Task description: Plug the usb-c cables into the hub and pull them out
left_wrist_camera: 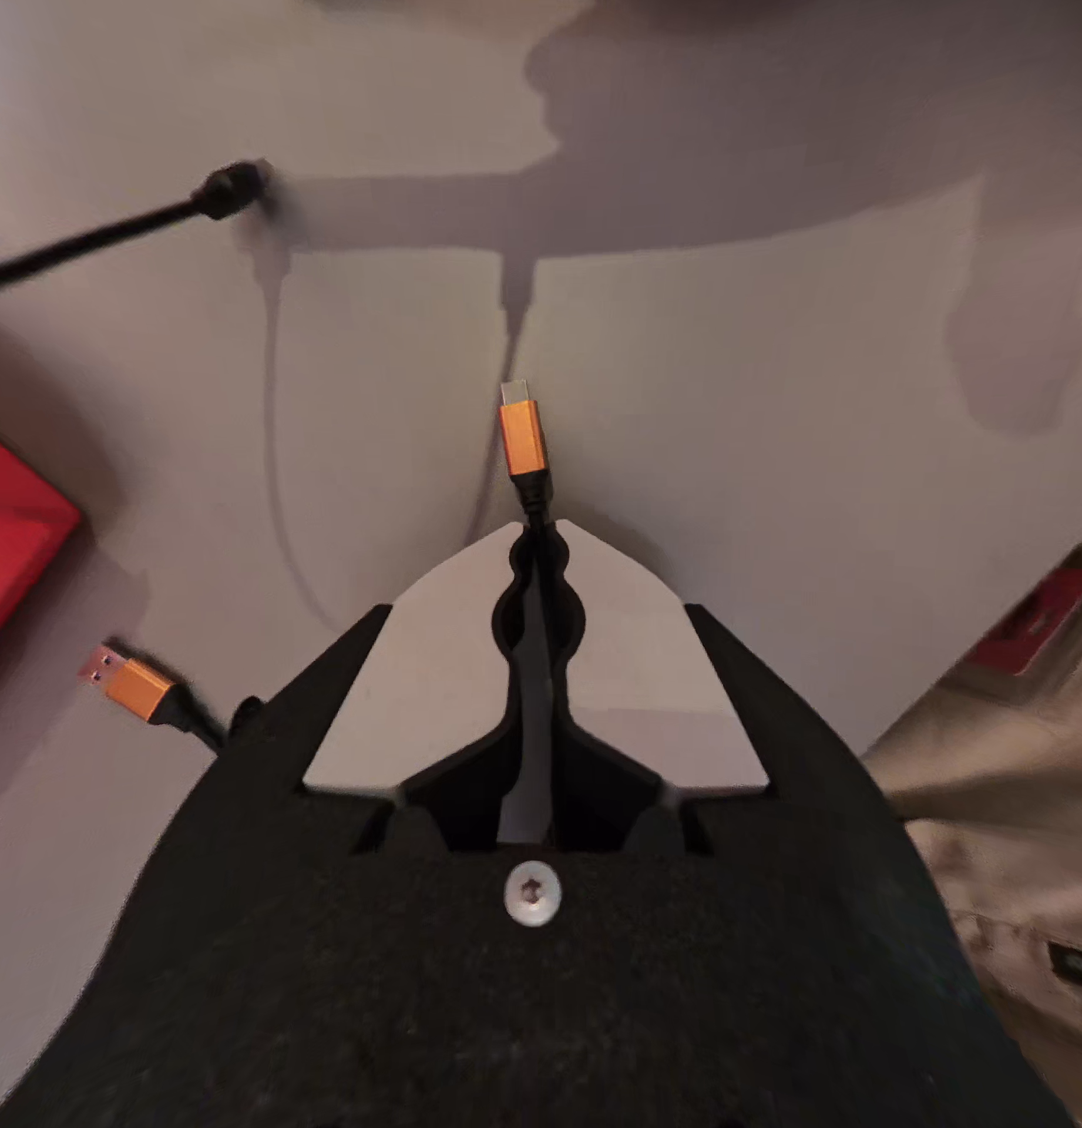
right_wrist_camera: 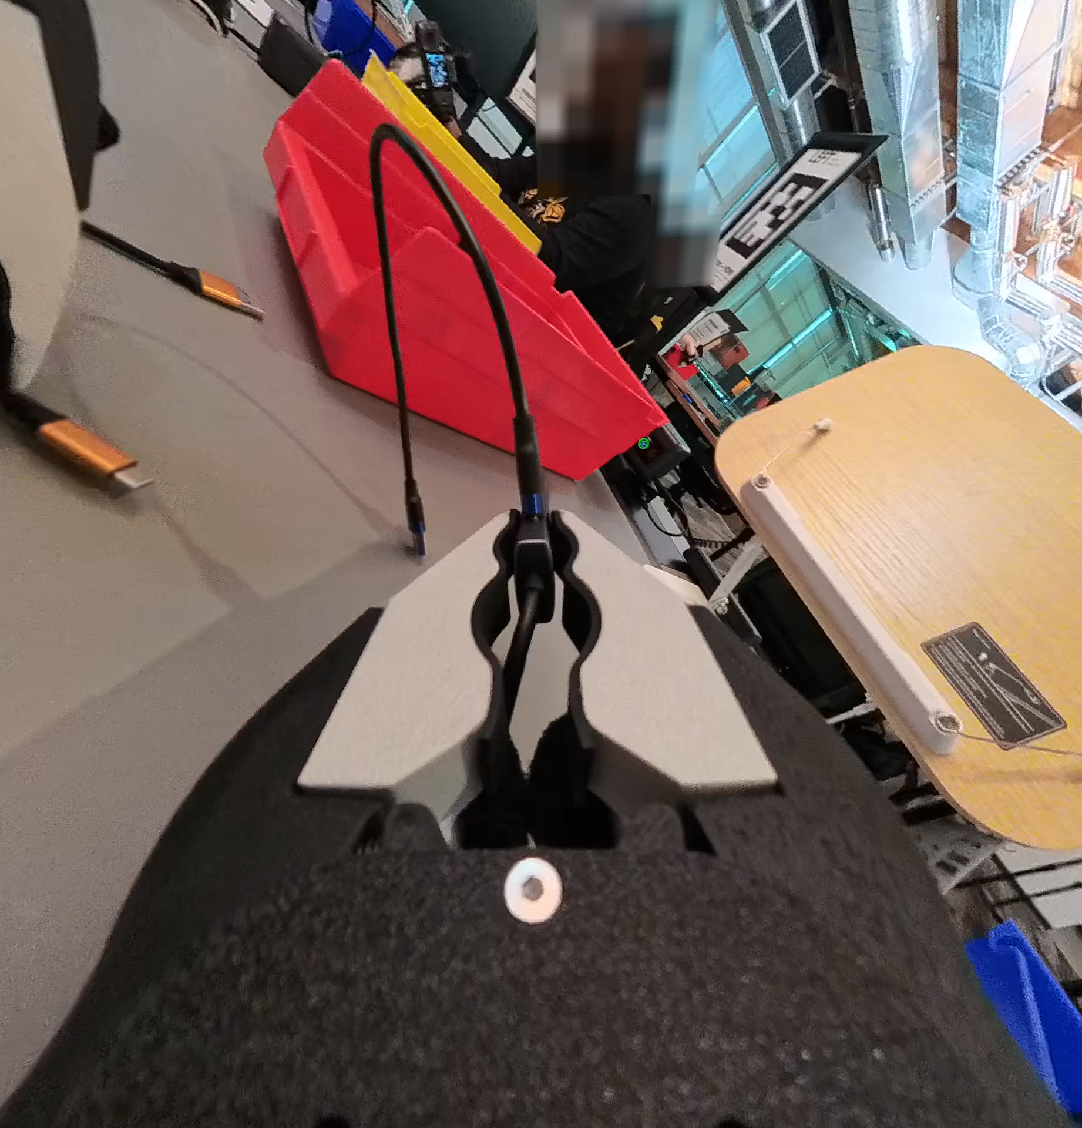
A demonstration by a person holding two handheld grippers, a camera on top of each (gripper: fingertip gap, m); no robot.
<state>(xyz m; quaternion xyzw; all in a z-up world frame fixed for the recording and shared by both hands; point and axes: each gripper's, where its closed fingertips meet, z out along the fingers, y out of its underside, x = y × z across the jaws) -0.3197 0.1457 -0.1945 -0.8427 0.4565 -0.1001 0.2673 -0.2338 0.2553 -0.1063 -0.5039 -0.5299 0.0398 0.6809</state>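
My left gripper (left_wrist_camera: 540, 526) is shut on the black cord just behind an orange USB-C plug (left_wrist_camera: 522, 434). The plug sticks out forward over the grey table (left_wrist_camera: 770, 427). The same plug (right_wrist_camera: 90, 455) shows at the far left of the right wrist view. My right gripper (right_wrist_camera: 532, 519) is shut on a slim dark hub (right_wrist_camera: 532, 571). A black cable (right_wrist_camera: 459, 244) with a blue ring is plugged into the hub's front. It arches up, and its other end (right_wrist_camera: 416, 531) hangs down to the table.
An orange USB-A plug (left_wrist_camera: 129, 683) lies at the left, also visible in the right wrist view (right_wrist_camera: 224, 293). A black plug and cord (left_wrist_camera: 230, 186) lie far left. A red bin (right_wrist_camera: 441, 317) stands beyond, a yellow one (right_wrist_camera: 441, 140) behind it. A wooden tabletop (right_wrist_camera: 929, 549) is off the table's right edge. My hands' fingertips stand some 15 cm from each other.
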